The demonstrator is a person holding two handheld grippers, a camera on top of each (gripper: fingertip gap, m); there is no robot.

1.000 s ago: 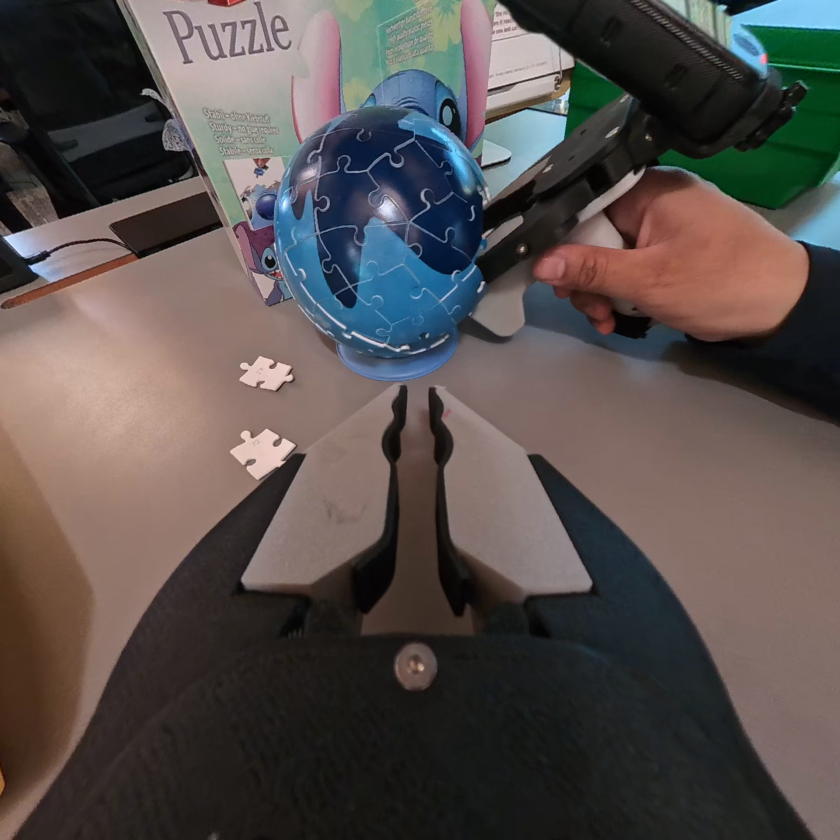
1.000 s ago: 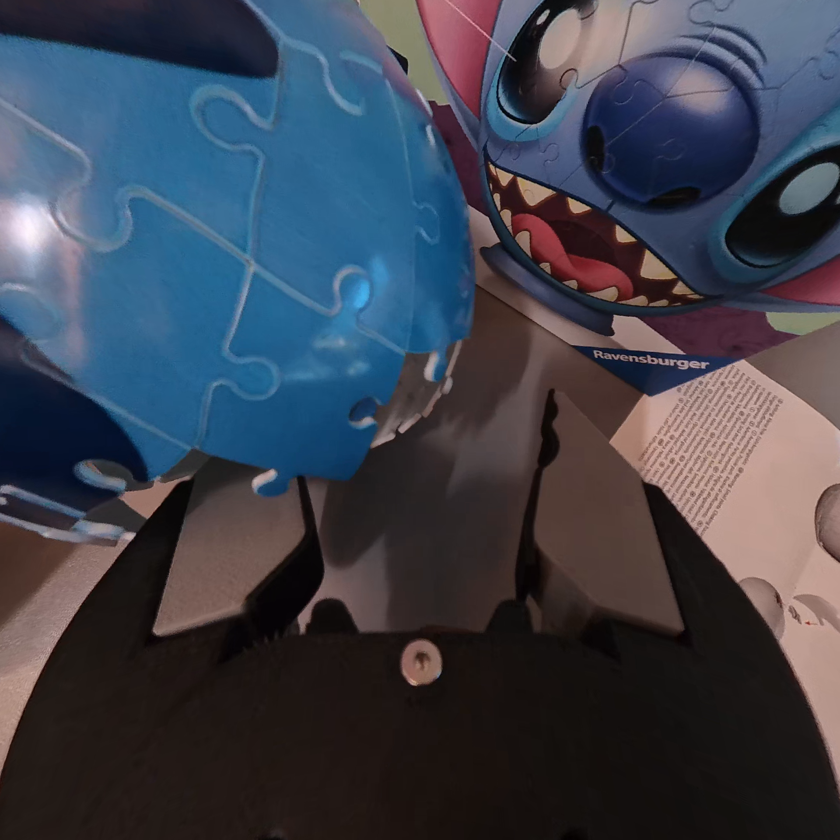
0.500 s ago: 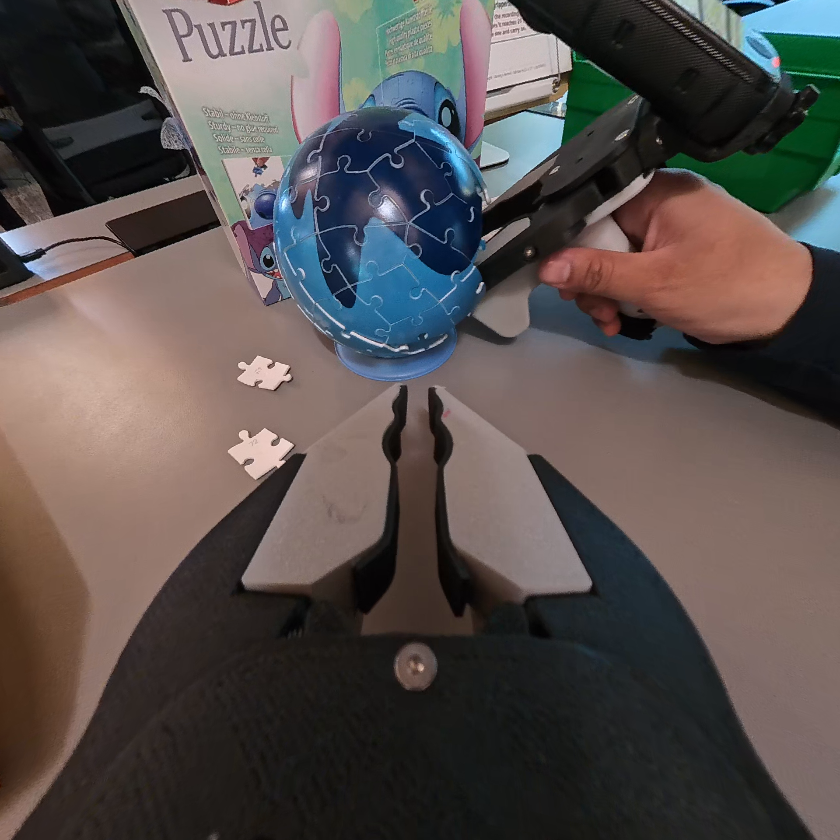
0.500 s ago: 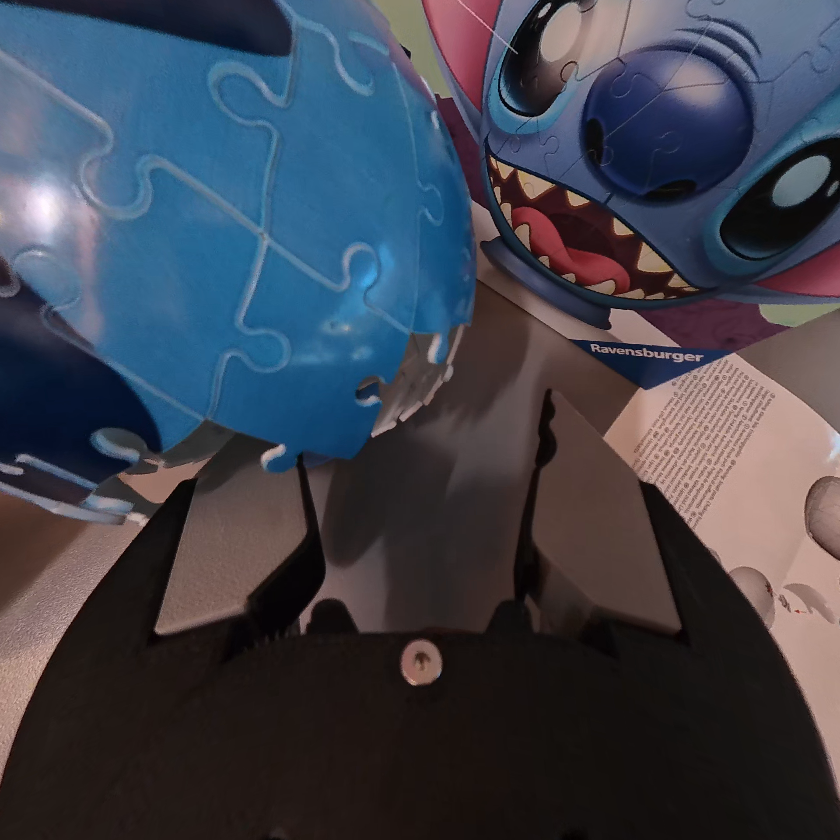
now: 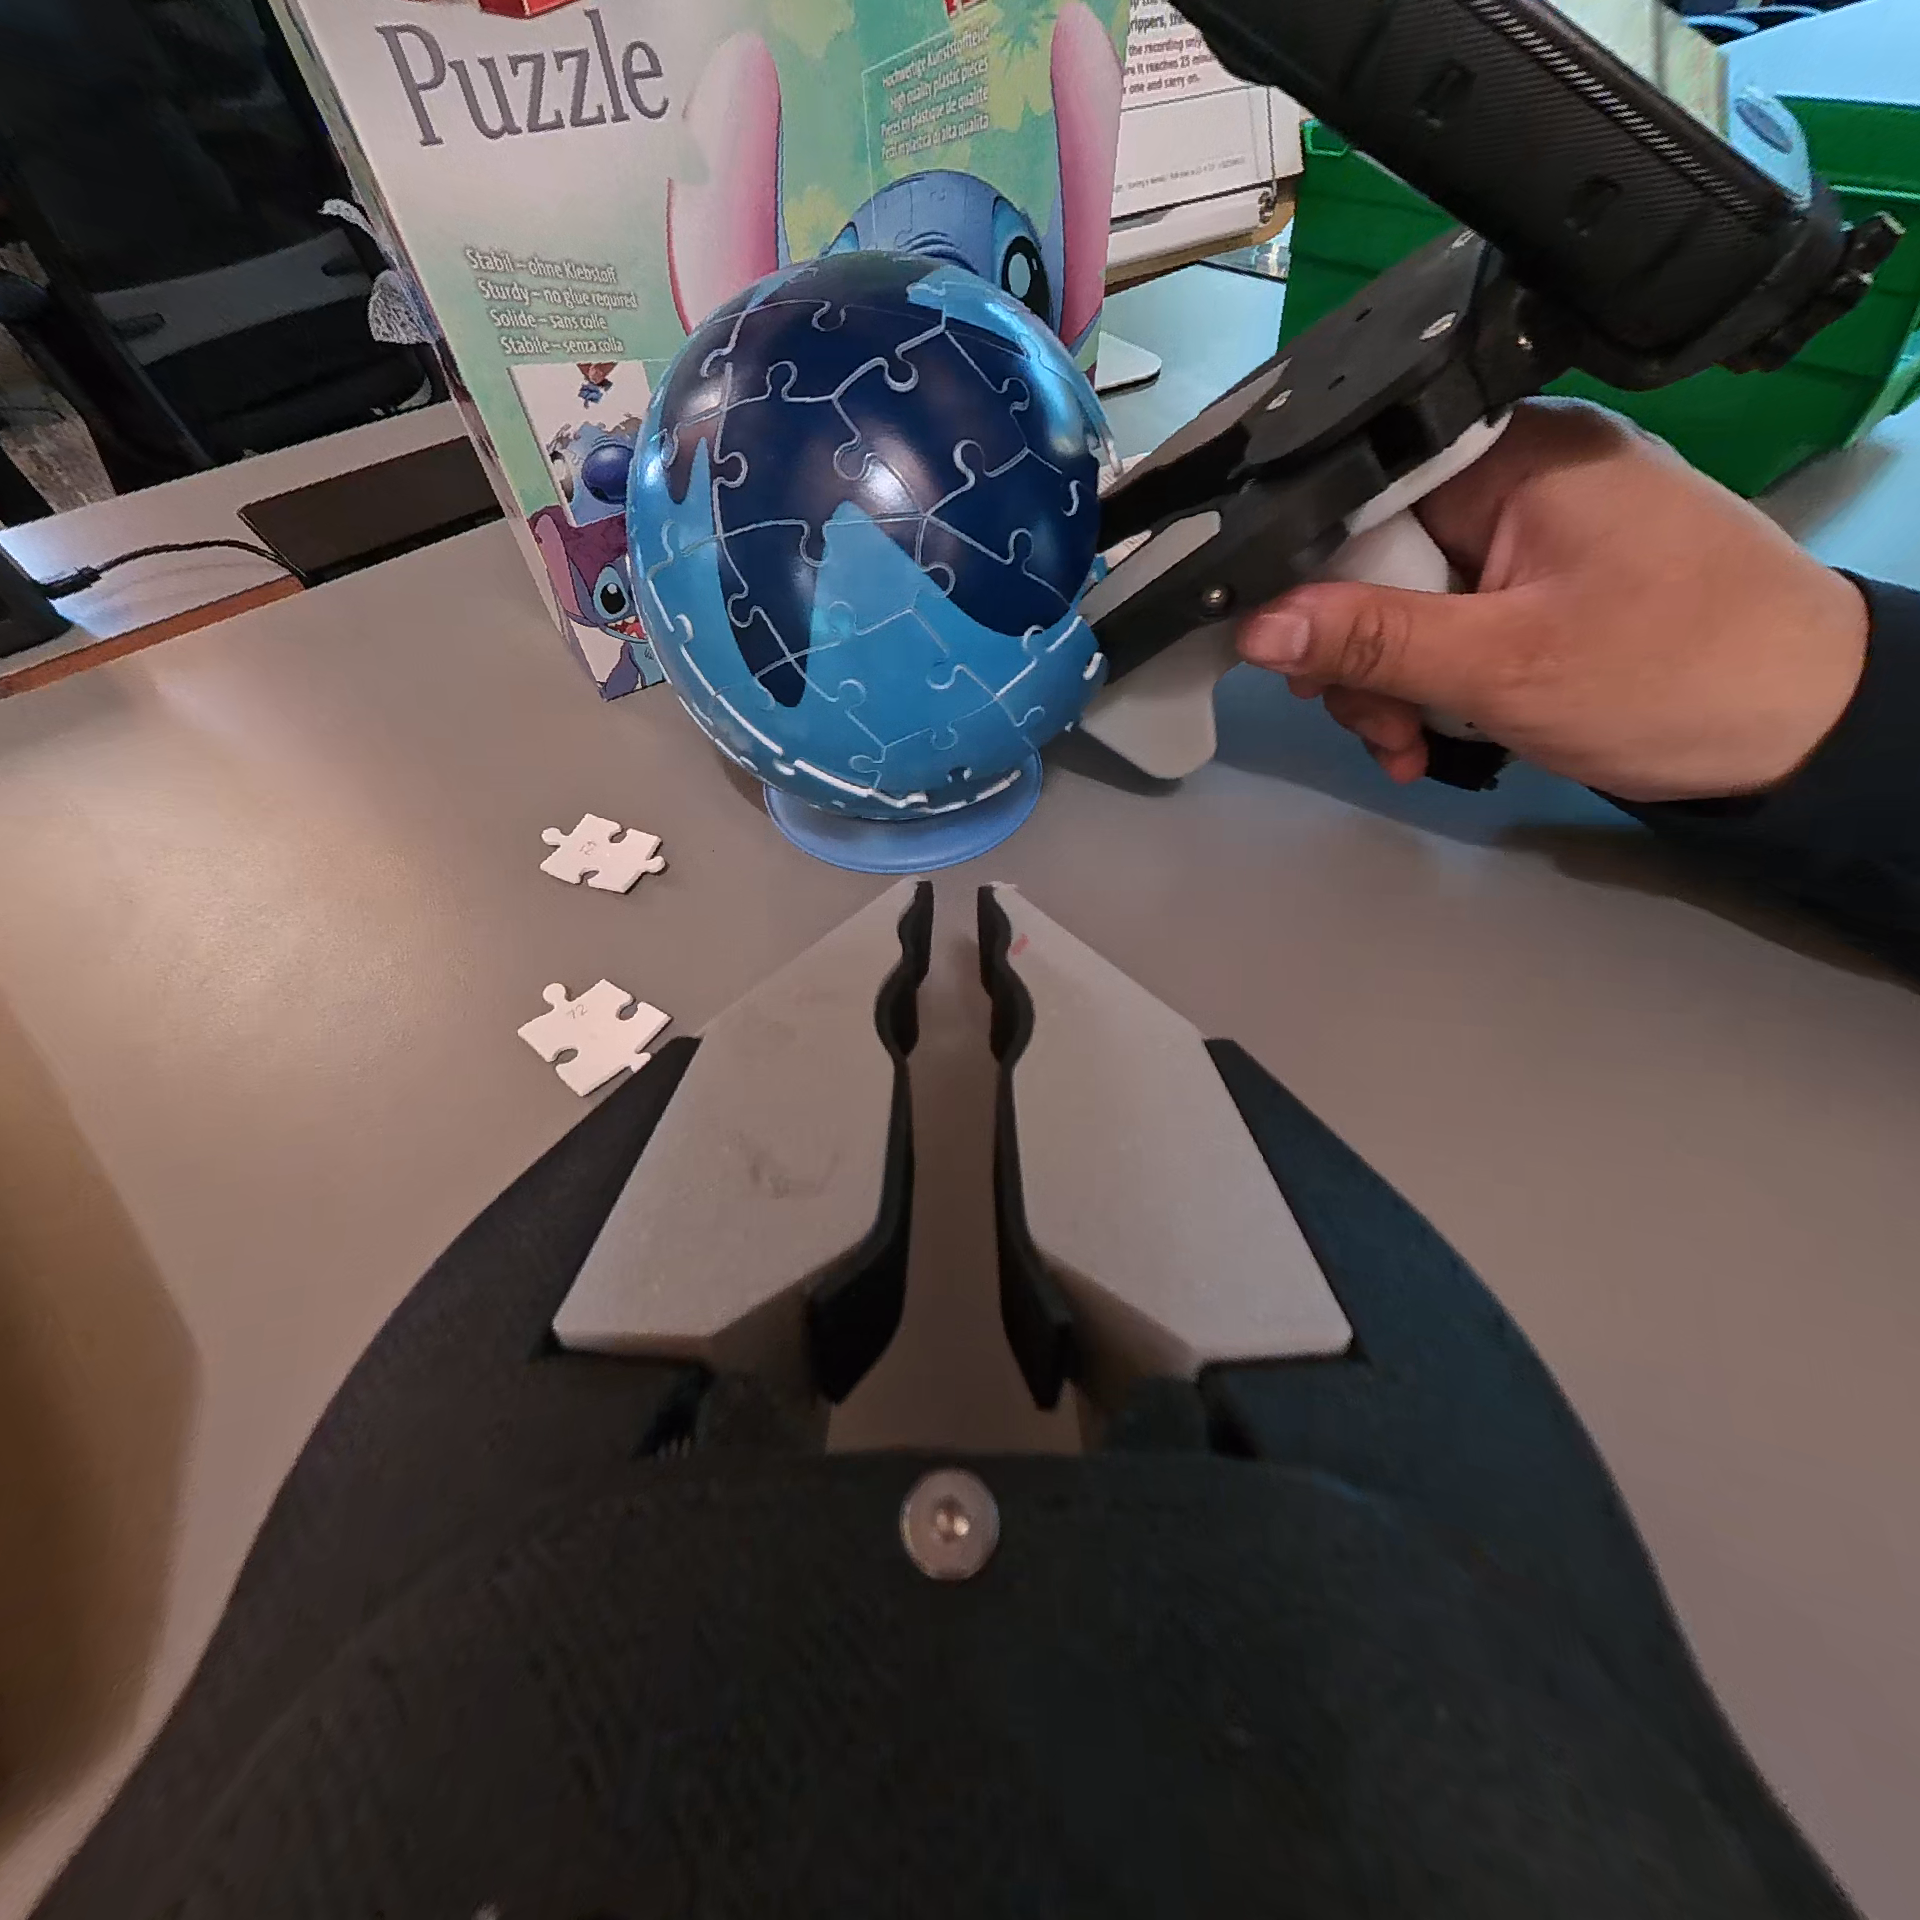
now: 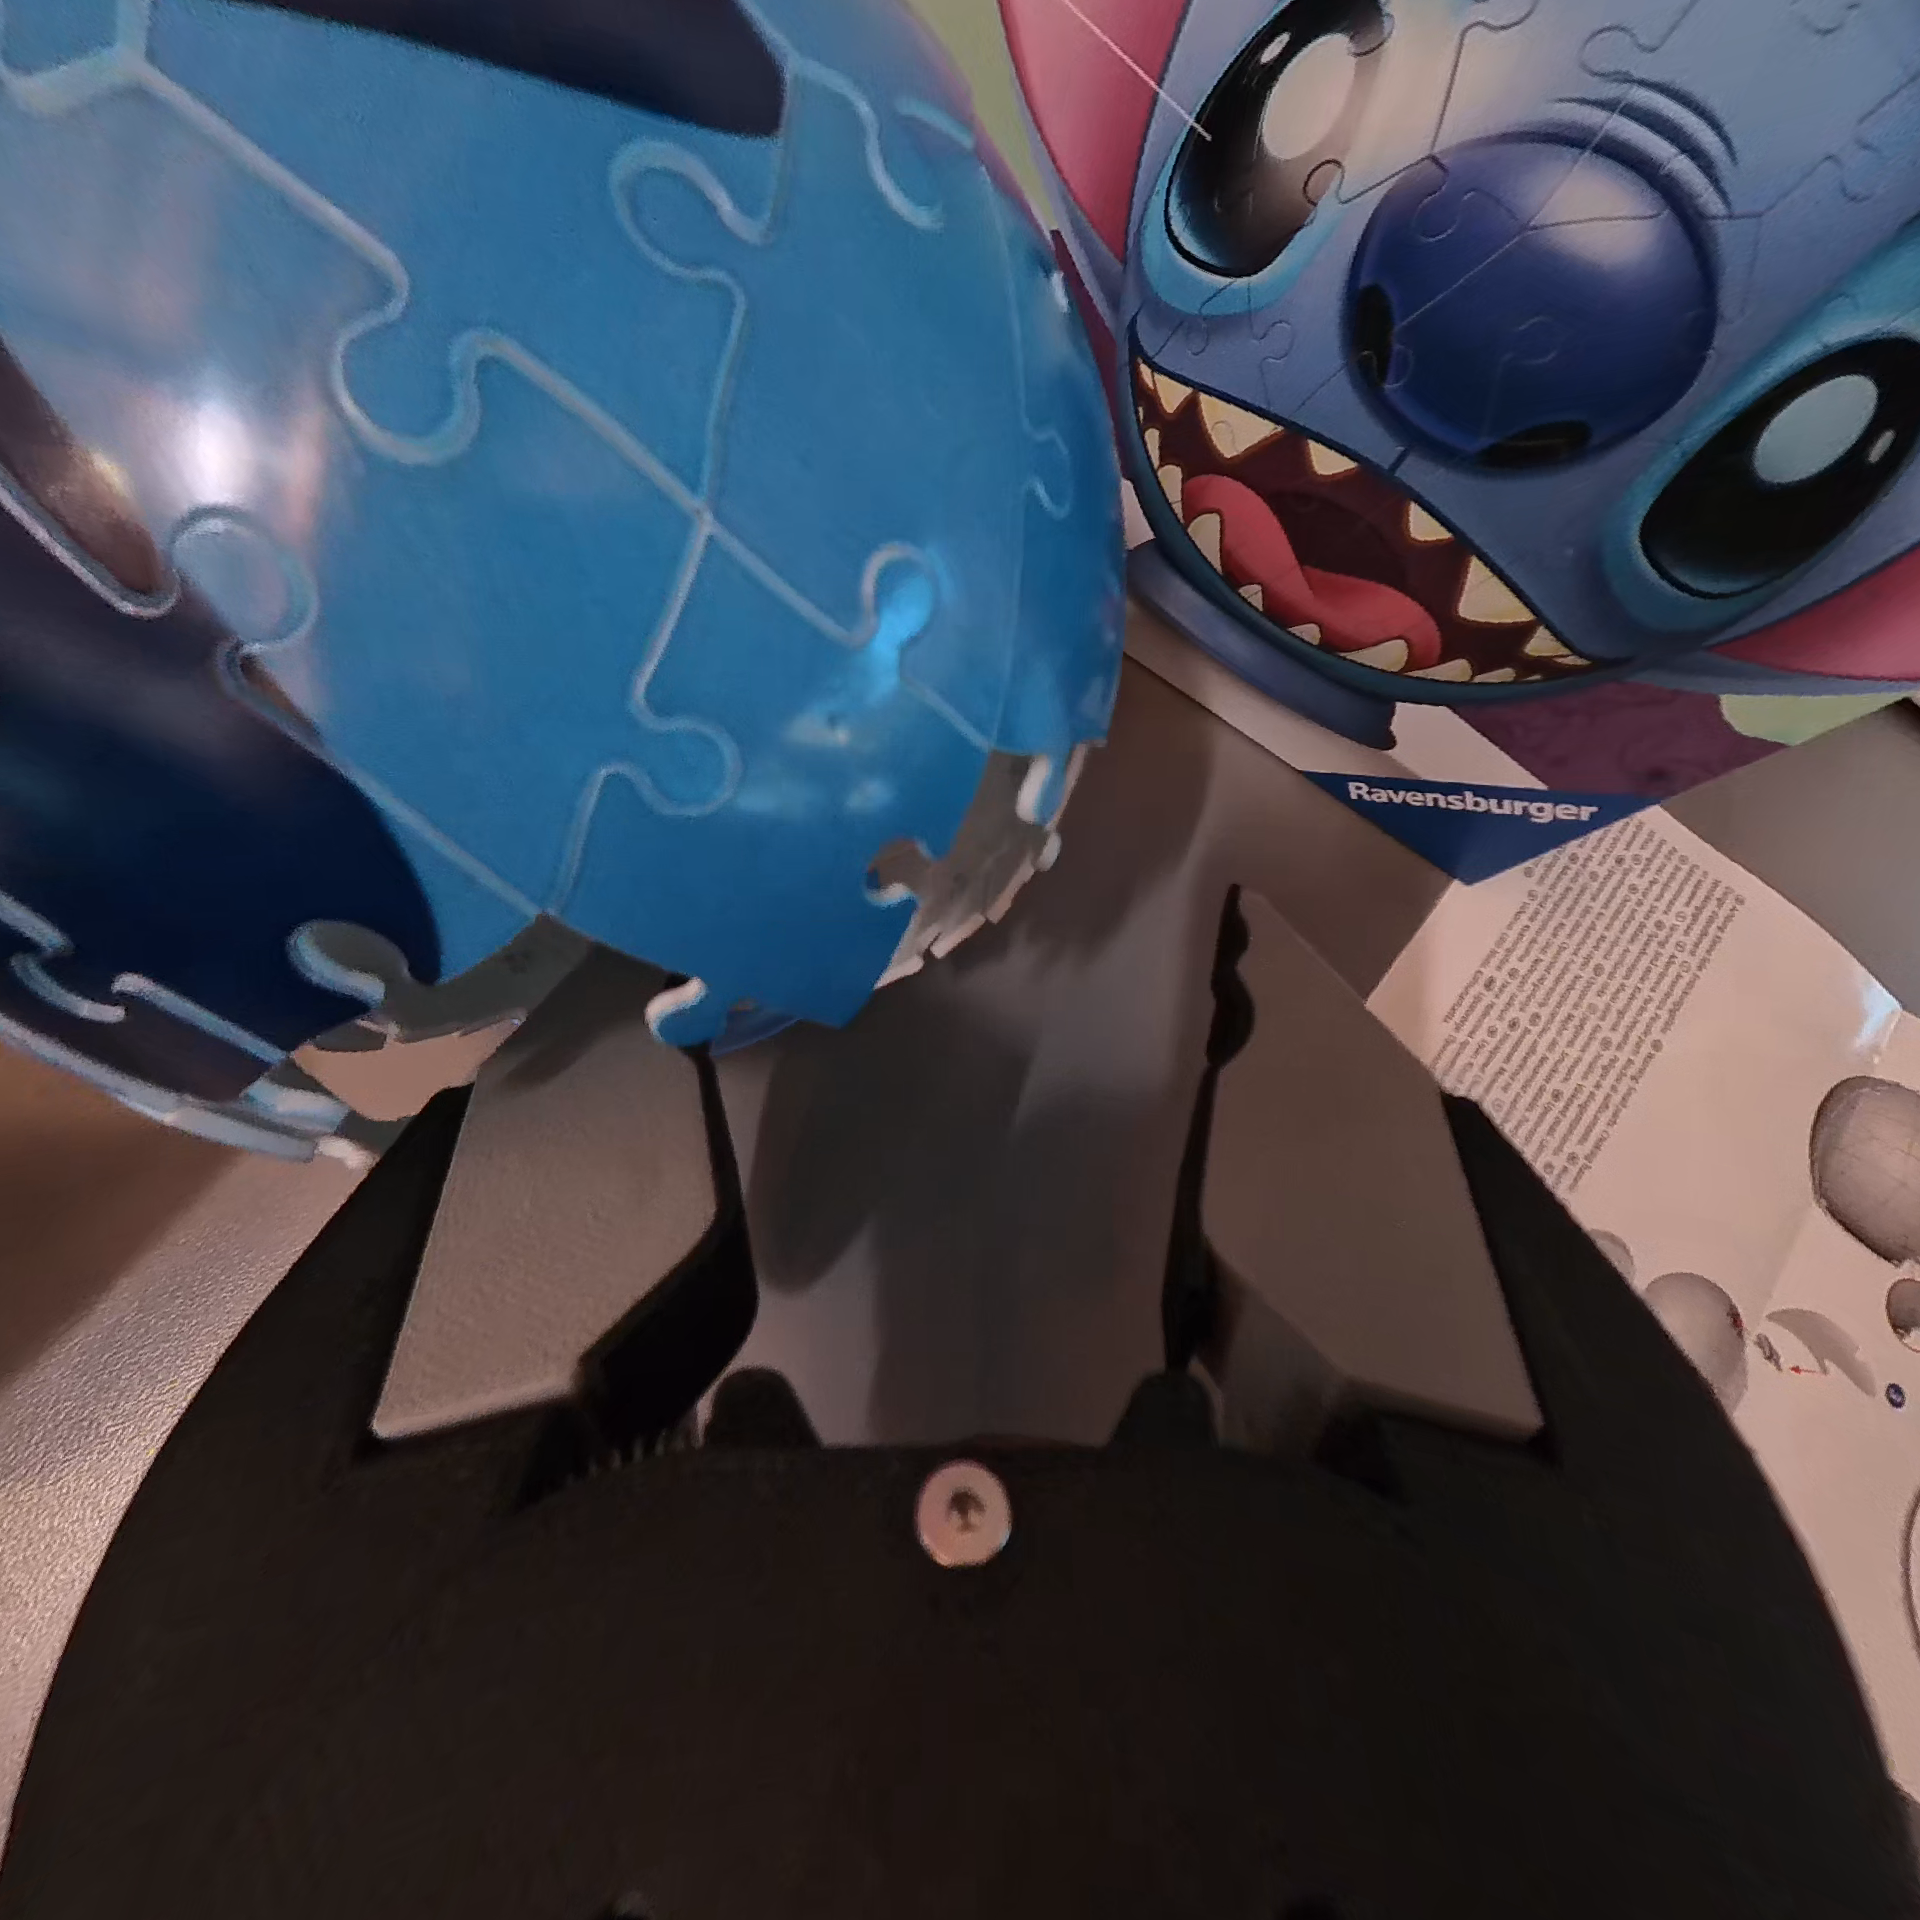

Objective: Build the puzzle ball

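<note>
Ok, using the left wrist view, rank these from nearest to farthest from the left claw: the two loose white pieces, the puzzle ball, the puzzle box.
1. Nearer white piece, on the table just left of the left claw.
2. Farther white piece, ahead and left; the puzzle ball on its stand straight ahead is too close to call against it.
3. Puzzle box, upright behind the ball.

Grey table (image 5: 1455, 1039), two white pieces (image 5: 601, 852) (face-down), blue stand (image 5: 904, 836), box (image 5: 582, 260)
</note>
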